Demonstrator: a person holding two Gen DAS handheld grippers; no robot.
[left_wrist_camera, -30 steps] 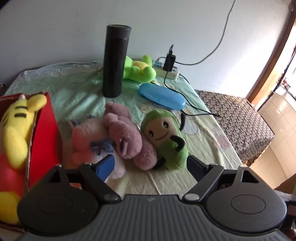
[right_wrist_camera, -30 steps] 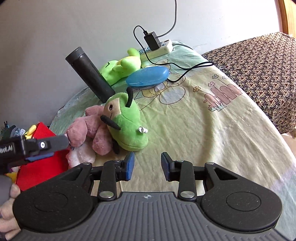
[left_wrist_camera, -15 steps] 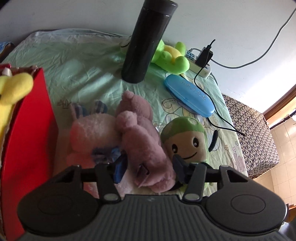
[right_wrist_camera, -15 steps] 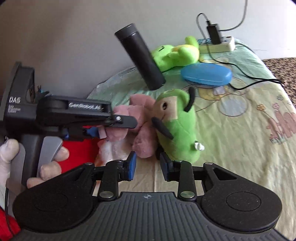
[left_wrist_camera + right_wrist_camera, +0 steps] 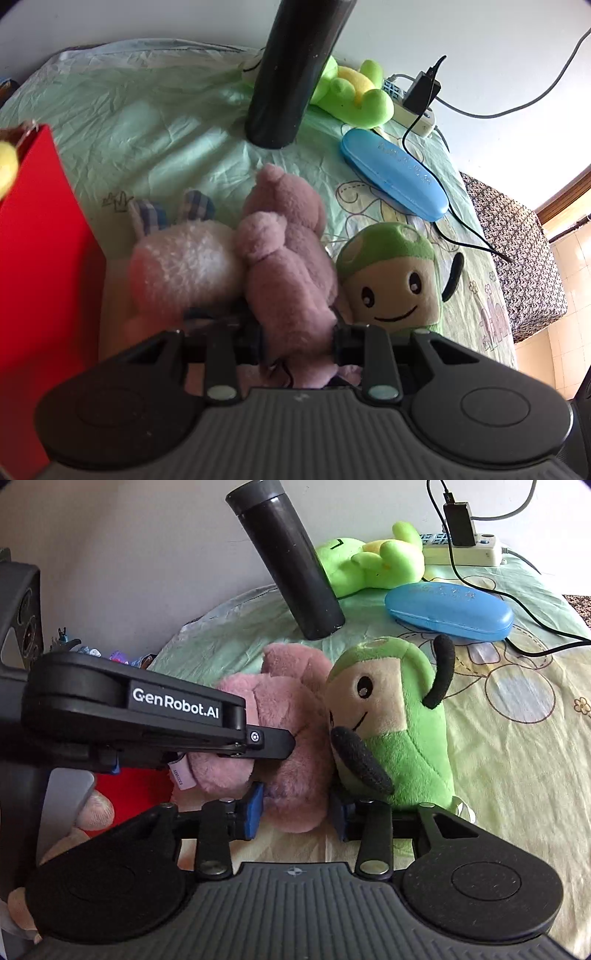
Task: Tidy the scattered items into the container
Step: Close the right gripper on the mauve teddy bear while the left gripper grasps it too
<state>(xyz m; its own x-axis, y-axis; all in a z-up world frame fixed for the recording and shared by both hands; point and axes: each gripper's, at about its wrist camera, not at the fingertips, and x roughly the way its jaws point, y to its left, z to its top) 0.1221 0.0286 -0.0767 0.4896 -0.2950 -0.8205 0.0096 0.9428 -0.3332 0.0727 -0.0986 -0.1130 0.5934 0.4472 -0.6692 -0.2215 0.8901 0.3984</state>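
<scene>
The left gripper was clenched on the mauve plush, its fingers pressed into the toy's lower body. That plush lay on the worktop between a pale pink plush and a green plush, touching both. The red box stood just left of the pale pink plush, with a bit of yellow toy at its rim. The right gripper was opening, its blue-padded fingers on either side of the mauve plush's lower end, and whether the pads pressed it could not be told. From the right wrist the left gripper reached across into the same toy. Farther back stood a black flask, a lime frog plush, a blue case and a power strip.
</scene>
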